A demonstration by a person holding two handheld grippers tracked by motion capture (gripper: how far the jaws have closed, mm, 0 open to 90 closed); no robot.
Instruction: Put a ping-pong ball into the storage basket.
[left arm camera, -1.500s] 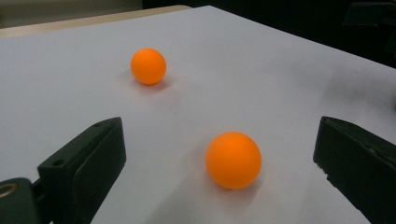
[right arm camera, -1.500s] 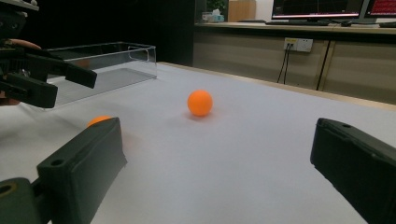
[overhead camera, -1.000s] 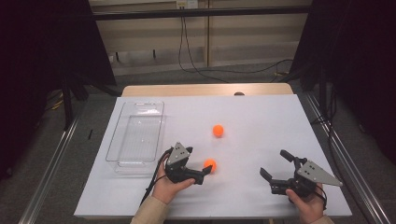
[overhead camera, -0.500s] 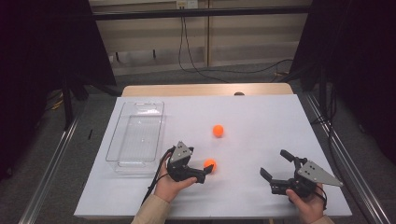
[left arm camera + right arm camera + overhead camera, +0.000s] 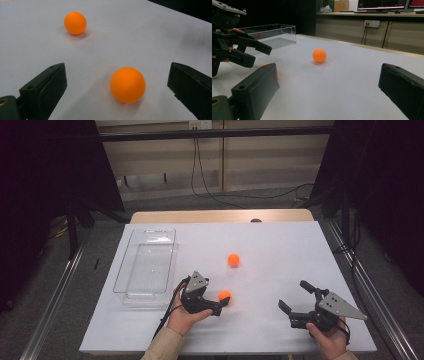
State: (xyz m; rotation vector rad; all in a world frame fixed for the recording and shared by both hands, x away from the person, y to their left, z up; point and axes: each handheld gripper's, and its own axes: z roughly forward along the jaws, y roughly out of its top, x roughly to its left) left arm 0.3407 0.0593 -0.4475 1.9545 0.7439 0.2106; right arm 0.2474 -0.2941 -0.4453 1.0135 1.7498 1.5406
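Ball pickup, left tongs lined up and wide open

Step in hand, as I read it: the grab itself. The left tongs (image 5: pixel 223 306) sit low on the white table (image 5: pixel 280 255) with the nearer small orange plastic ball (image 5: pixel 127 84) right between their black jaws. In the left gripper view the jaws stand well apart, one on each side, and neither touches the ball. It rests on the table, a bit closer to the right-hand jaw than the other. So nothing is held yet.

The second orange ball (image 5: pixel 233 260) lies beyond the left tongs' tips, farther up the table and apart from the first one. The clear rectangular plastic tray (image 5: pixel 145 265) is off to the outer side of the left tongs, just beside the hand, and looks empty. My guess is that's where the balls end up.

The right tongs (image 5: pixel 295 299) rest well apart on the other side, jaws spread wide too, holding nothing, pointing roughly toward the balls.

Next move, I'd say: close the left jaws gently and evenly. A light round ball will squirt away if one jaw hits first, so nudging the tongs to centre it before squeezing seems smart. Then lift and carry it sideways over the tray.
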